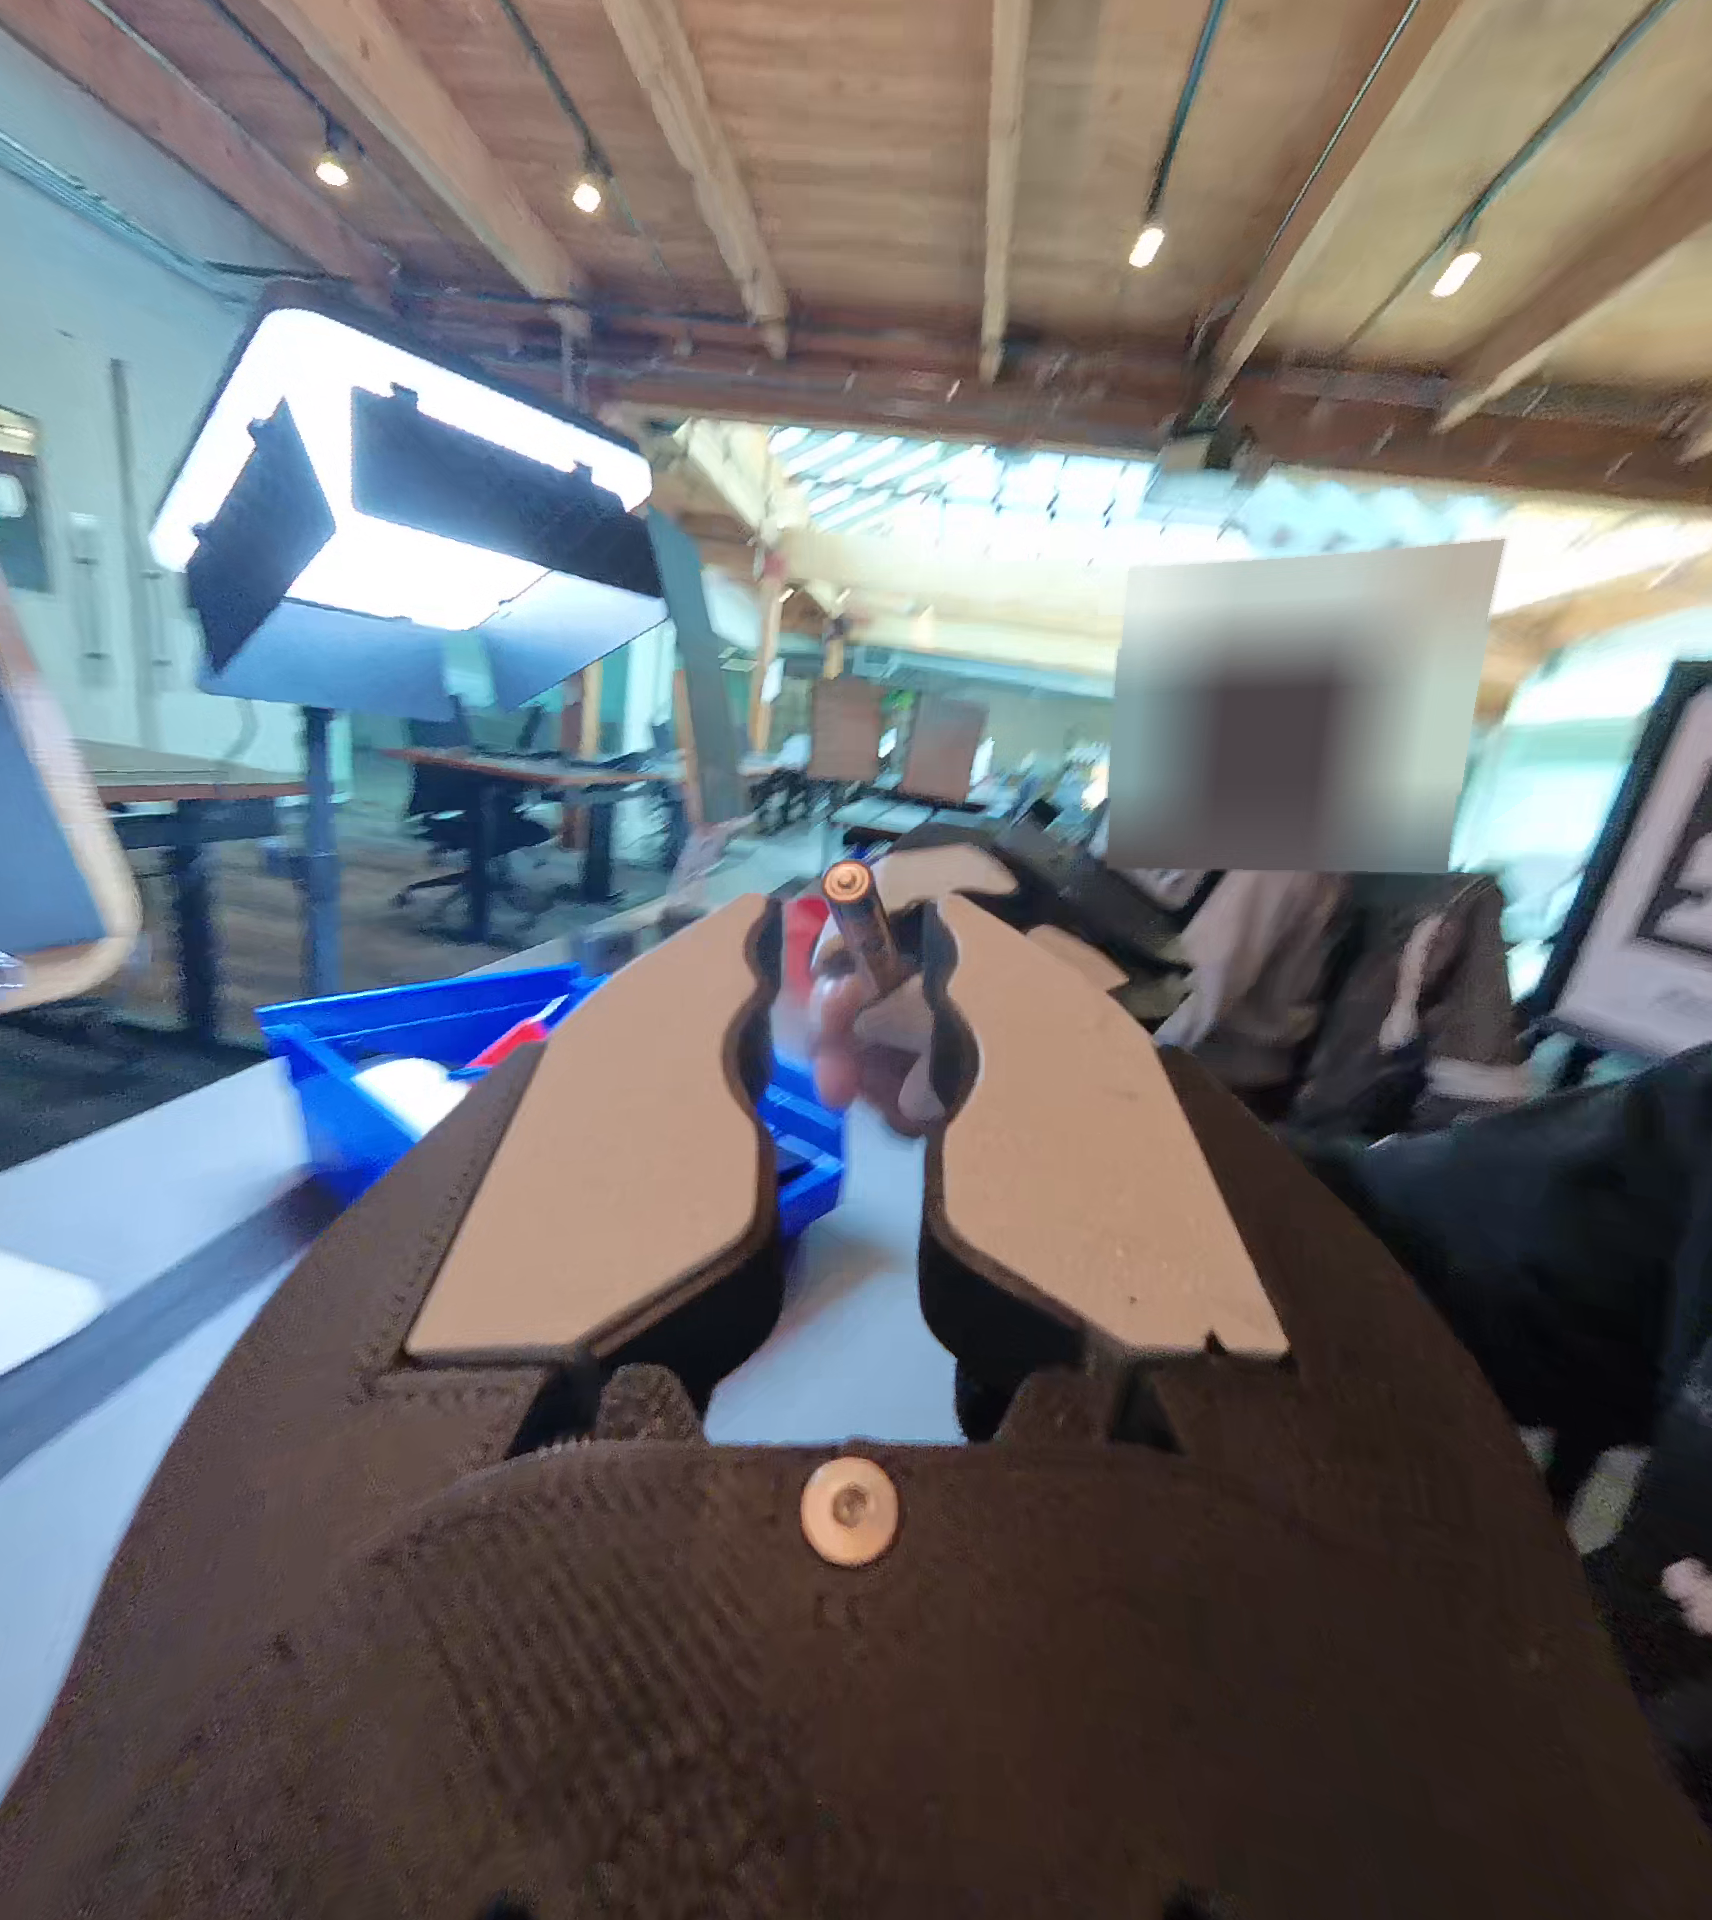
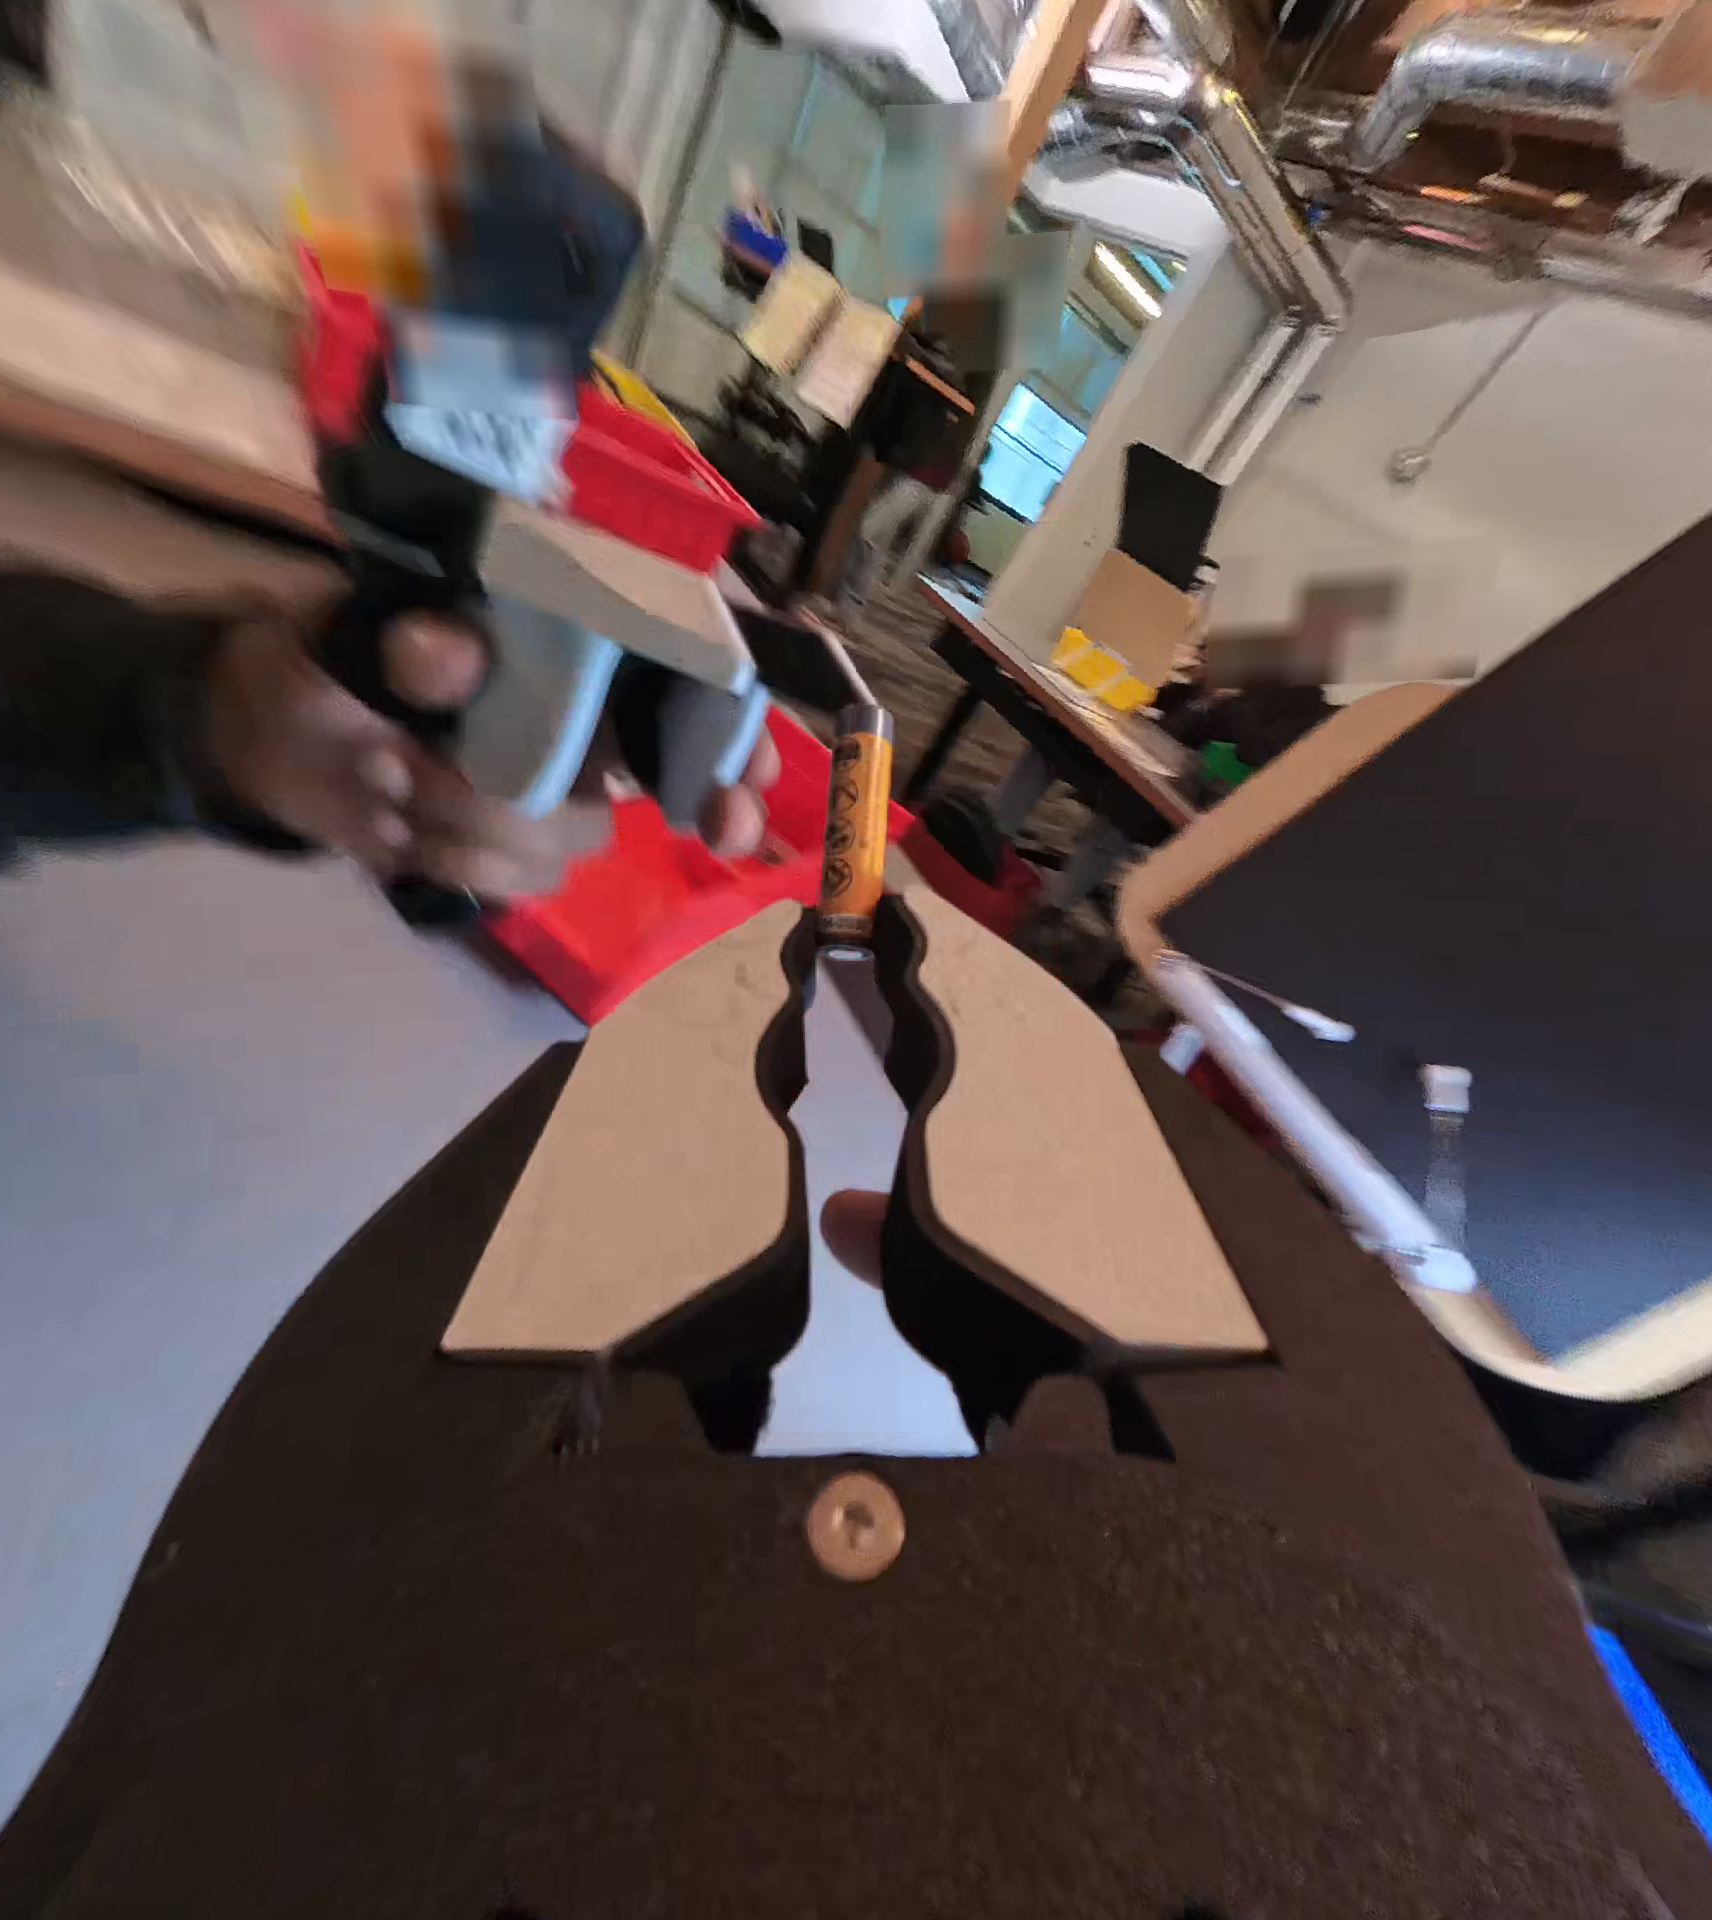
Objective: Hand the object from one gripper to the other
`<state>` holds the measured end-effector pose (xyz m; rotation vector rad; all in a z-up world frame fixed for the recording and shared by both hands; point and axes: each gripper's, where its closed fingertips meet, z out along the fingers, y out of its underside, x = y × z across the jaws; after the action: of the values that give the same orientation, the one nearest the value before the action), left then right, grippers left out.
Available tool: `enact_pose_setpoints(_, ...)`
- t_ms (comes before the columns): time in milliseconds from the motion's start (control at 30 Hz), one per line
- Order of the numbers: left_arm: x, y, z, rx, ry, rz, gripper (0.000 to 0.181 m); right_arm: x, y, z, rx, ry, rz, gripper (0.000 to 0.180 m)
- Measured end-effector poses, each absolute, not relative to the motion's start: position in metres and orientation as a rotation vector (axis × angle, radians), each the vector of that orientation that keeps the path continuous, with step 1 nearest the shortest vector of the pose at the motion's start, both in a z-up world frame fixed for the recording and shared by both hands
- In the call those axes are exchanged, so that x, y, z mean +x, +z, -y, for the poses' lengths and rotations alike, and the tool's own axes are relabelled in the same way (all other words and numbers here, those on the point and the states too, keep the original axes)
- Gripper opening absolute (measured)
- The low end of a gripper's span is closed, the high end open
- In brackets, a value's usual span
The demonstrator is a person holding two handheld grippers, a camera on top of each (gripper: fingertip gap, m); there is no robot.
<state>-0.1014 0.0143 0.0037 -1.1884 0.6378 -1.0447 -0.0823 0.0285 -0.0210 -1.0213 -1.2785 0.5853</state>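
Battery: a small orange-and-black cylindrical battery (image 2: 854,831) stands upright at the tips of the right gripper, its metal lower end seated between them and most of its body rising above. In the left wrist view the same battery (image 1: 857,928) appears between that gripper's tips, metal end cap towards the camera.

Right gripper: the right gripper (image 2: 847,935) has its tan-faced black fingers drawn in narrow and clamped on the battery's lower end.

Left gripper: the left gripper (image 1: 852,935) has its grey-faced fingers set apart by a moderate gap. The battery sits by the right finger's tip; I cannot tell whether the left finger touches it, so the grip is unclear.

Hand: a person's hand (image 2: 384,769) at the left of the right wrist view holds the other tool, blurred.

Red bin: a red plastic tray (image 2: 665,894) lies on the pale table (image 2: 156,1091) just beyond the right gripper's tips.

Blue bin: a blue plastic bin (image 1: 364,1070) sits on the table left of the left gripper.

Background: a lit studio light panel (image 1: 395,499) stands far left.
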Motion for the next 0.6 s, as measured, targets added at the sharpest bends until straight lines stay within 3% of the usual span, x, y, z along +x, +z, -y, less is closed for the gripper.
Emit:
enact_pose_setpoints(233, -0.106, -0.031, -0.019, -1.366, -0.360, -0.997, 0.035, -0.069, -0.049, -0.047, -0.740, -0.155, 1.526, 0.011)
enact_pose_setpoints(467, -0.099, -0.077, -0.029, -1.424, 0.042, -1.242, 0.028, -0.081, -0.074, -0.036, -0.634, -0.278, 1.662, 0.011)
enact_pose_setpoints(600, -0.097, -0.085, -0.030, -1.401, 0.147, -1.298, 0.013, -0.084, -0.081, -0.034, -0.635, -0.306, 1.691, 0.011)
